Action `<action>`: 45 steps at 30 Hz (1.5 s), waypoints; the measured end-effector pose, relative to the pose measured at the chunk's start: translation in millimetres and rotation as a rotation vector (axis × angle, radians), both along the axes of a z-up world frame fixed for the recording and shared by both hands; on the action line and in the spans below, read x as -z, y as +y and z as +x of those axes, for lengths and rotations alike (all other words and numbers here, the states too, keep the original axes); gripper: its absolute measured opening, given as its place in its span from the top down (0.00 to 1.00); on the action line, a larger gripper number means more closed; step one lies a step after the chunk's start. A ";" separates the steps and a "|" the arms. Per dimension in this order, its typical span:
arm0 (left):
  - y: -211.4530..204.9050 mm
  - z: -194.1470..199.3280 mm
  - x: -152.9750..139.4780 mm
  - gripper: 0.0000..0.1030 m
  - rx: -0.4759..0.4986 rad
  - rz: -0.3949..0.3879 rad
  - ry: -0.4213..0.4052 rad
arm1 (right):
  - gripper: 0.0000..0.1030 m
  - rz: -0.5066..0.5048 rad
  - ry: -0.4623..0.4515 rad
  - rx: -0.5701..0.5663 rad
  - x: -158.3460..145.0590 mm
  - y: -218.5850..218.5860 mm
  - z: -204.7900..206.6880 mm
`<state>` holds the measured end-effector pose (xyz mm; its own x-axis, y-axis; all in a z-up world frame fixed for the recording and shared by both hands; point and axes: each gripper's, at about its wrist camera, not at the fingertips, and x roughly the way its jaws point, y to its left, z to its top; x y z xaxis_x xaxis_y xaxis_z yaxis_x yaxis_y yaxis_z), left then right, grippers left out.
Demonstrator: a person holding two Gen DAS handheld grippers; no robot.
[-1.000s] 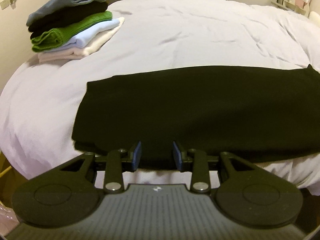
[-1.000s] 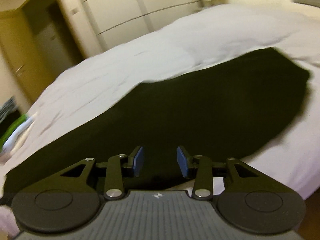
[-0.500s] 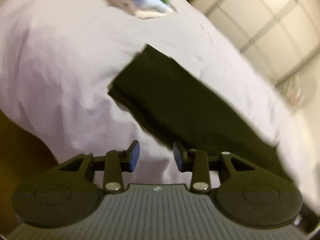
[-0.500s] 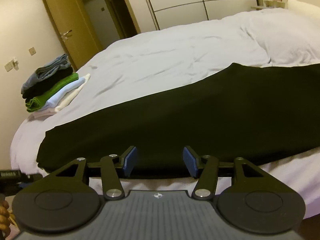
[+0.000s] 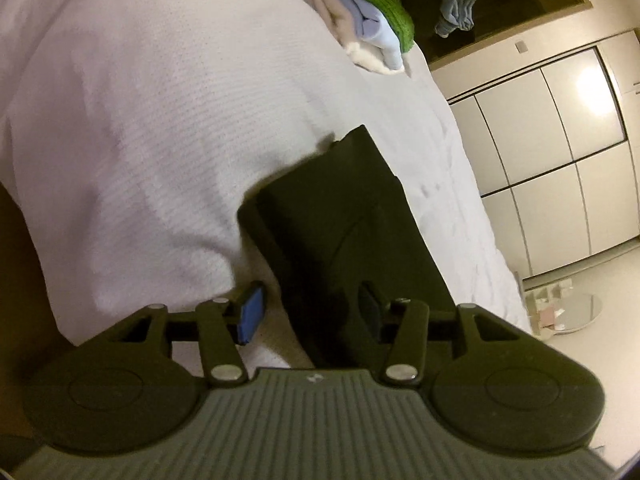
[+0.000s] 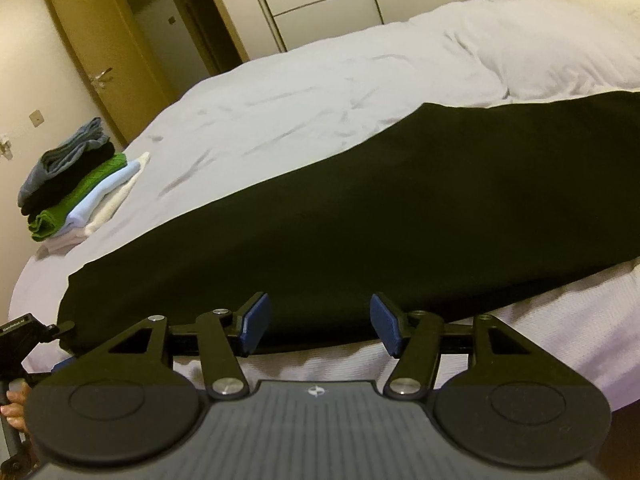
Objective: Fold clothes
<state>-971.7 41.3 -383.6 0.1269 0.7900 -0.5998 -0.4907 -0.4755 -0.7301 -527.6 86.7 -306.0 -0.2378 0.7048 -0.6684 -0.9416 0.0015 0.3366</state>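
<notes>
Right wrist view: the bed (image 6: 340, 80) fills most of what I see, its pale cover rumpled toward twelve o'clock. Across it, from eight o'clock to three o'clock, lies the black garment (image 6: 360, 220), already folded into a long band, its near edge along the bed's edge just beyond my right tongs (image 6: 316, 322). At nine o'clock sits the stack of folded clothes (image 6: 76, 188), well apart from the garment. My right tongs stand fairly wide and are opening, with nothing between the pads.

In the left wrist view, which is strongly rolled, the garment's short end (image 5: 340, 220) runs up from six o'clock, and my left tongs (image 5: 308, 312) are opening around its near corner; the cloth lies between the pads, but I see no pinch on it.

I judge the next fold needs both ends lifted together. The risk: the band is several layers thick, so a shallow bite may catch only the top layer and let the fold fall open. With the edge so close to the bed's rim, a drag could also slide the garment off.
</notes>
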 end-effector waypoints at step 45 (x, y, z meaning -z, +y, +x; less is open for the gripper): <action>164.3 212.5 -90.5 0.78 1.097 0.093 0.651 | 0.55 -0.062 0.694 0.177 69.8 45.1 81.6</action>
